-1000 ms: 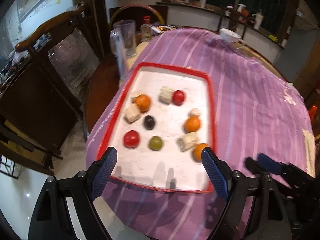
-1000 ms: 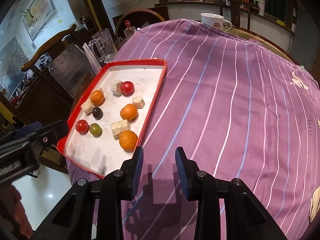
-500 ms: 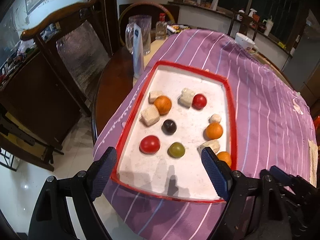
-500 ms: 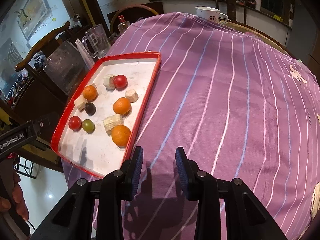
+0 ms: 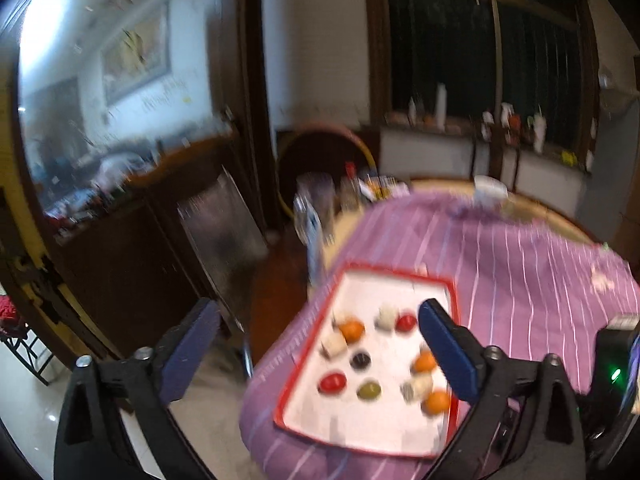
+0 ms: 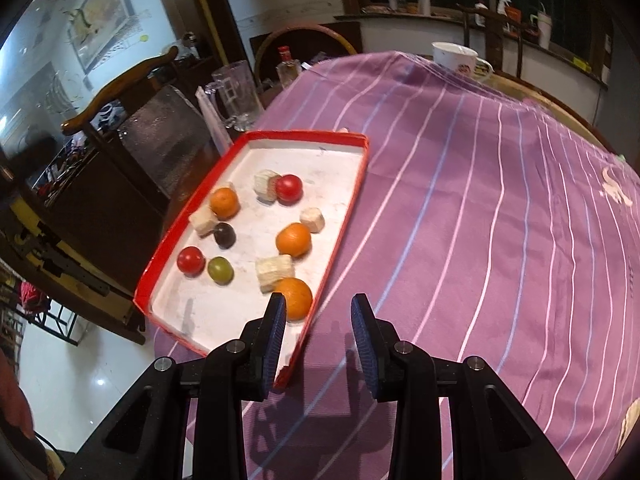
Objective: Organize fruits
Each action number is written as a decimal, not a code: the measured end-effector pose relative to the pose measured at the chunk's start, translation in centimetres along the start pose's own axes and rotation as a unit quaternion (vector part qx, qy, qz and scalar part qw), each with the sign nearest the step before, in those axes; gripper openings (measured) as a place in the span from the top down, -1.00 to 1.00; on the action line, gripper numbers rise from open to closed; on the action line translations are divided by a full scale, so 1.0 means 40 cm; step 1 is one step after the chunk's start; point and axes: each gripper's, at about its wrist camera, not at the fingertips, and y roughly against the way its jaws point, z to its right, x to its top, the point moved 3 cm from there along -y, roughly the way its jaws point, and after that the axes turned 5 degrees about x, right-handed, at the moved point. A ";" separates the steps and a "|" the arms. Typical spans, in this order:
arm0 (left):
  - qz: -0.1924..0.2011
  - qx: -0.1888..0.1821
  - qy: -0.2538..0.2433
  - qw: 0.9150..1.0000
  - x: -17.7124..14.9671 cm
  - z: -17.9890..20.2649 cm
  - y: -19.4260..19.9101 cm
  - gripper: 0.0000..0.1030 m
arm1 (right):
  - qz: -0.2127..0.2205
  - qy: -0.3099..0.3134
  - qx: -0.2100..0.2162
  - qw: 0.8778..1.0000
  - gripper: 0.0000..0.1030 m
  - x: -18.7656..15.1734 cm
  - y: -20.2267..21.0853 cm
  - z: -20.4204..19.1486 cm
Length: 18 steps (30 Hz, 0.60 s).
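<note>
Left gripper point(image 5: 316, 338) jaws just widened, empty

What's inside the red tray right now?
The red tray holds three oranges, two red fruits, a green one, a dark one and pale chunks. The right gripper's finger hides part of the nearest orange.

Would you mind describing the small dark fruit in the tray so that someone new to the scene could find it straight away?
Start at the red-rimmed tray on the purple striped cloth. Along its left side, the dark fruit sits between an orange farther back and a green fruit nearer the camera, beside a pale chunk. It is the only near-black round piece; the other round ones are red, orange or green.
</note>
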 end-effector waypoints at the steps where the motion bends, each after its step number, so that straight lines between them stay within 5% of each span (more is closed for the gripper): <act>1: 0.018 0.007 0.006 1.000 0.013 -0.007 0.019 -1.00 | 0.003 0.002 0.001 1.000 0.28 0.001 0.004 -0.001; 5: 0.071 -0.011 0.016 0.997 0.064 -0.014 0.083 -1.00 | 0.012 0.008 0.003 1.000 0.28 0.002 0.021 -0.001; 14: 0.084 -0.037 0.000 0.996 0.085 0.047 0.145 -1.00 | 0.031 0.022 -0.001 0.999 0.28 -0.011 0.066 0.001; 18: 0.028 -0.093 -0.014 0.995 0.043 0.098 0.107 -1.00 | 0.034 0.022 -0.006 0.999 0.28 -0.019 0.081 0.010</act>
